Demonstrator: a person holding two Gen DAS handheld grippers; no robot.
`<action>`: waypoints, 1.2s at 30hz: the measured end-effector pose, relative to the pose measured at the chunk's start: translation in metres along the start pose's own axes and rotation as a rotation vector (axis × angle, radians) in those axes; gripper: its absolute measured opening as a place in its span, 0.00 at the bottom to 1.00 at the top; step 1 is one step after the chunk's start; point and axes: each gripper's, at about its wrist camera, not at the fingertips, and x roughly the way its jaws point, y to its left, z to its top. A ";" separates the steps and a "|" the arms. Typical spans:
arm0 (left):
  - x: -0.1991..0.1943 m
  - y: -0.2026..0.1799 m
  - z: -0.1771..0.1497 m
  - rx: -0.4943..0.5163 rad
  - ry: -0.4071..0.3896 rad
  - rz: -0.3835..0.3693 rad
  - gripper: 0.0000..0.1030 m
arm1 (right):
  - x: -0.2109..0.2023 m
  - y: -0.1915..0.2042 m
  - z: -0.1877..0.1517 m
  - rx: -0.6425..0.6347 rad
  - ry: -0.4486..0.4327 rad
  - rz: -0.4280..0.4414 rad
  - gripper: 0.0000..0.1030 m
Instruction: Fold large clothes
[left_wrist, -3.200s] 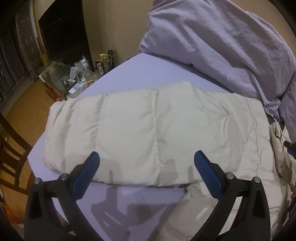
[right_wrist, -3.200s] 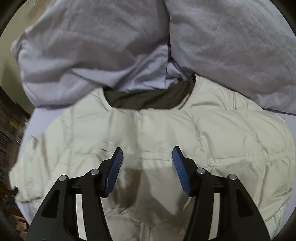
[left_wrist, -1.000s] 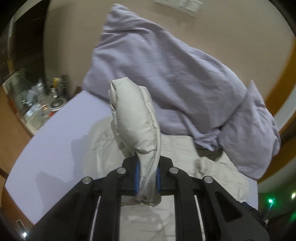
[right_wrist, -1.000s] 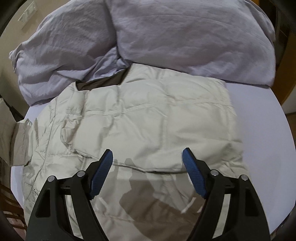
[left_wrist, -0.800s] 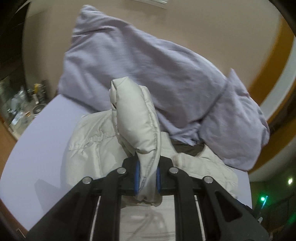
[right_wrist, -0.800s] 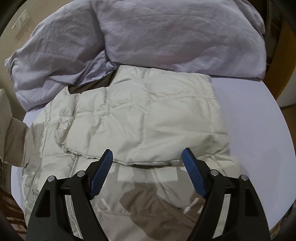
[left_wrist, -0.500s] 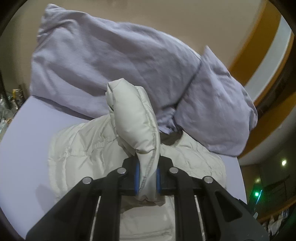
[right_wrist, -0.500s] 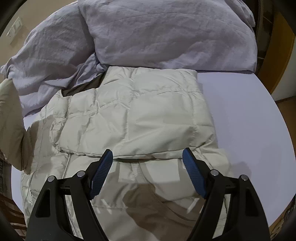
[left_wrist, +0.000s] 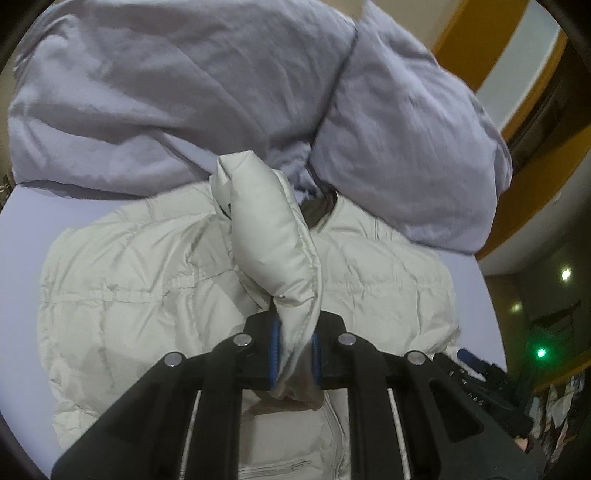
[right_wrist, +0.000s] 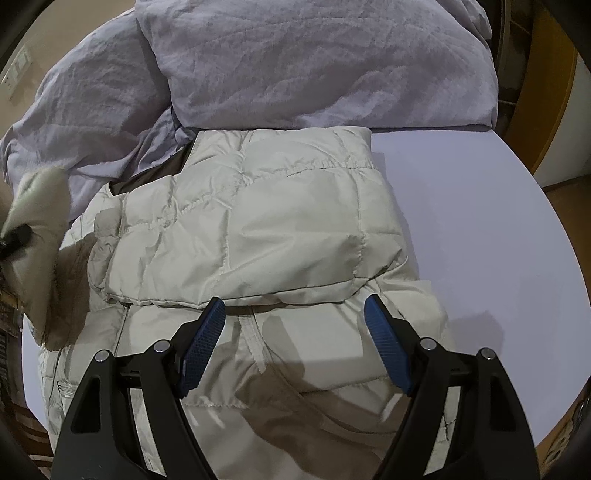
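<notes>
1. Two grippers work over one cream puffer jacket (right_wrist: 258, 229) that lies spread on a lavender bed sheet (right_wrist: 480, 221).
2. The left gripper (left_wrist: 294, 354) is clamped on a padded sleeve (left_wrist: 269, 229) of the jacket, the fabric pinched between its blue pads (left_wrist: 274, 350) and standing up from them as a thick folded roll.
3. In the left wrist view the raised sleeve stands above the middle of the jacket body (left_wrist: 129, 295), its tip pointing toward the dark collar lining (left_wrist: 317, 210).
4. The right gripper (right_wrist: 293, 343) hovers with its jaws wide apart and nothing between them, its blue pads (right_wrist: 201, 347) above the lower part of the jacket.
5. In the right wrist view the other sleeve (right_wrist: 295, 206) already lies folded across the jacket's front, its lower edge just ahead of the fingertips.
6. The lifted sleeve shows at the left edge of that view as a blurred cream shape (right_wrist: 37, 221).
7. Beyond the collar, touching the jacket's top edge, sits a heap of crumpled lavender bedding (left_wrist: 184, 92), seen also in the right wrist view (right_wrist: 314, 62).
8. A zip runs down the jacket front near the left gripper's frame (left_wrist: 334, 424).
</notes>
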 end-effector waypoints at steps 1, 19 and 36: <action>0.006 -0.004 -0.002 0.009 0.013 0.003 0.14 | 0.000 0.000 0.000 0.002 0.001 -0.001 0.77; 0.025 -0.021 -0.006 0.083 0.035 0.025 0.48 | 0.003 -0.009 -0.002 0.033 0.002 -0.016 0.77; 0.099 -0.017 -0.025 0.107 0.115 0.147 0.47 | 0.013 -0.008 -0.003 0.019 0.020 -0.034 0.79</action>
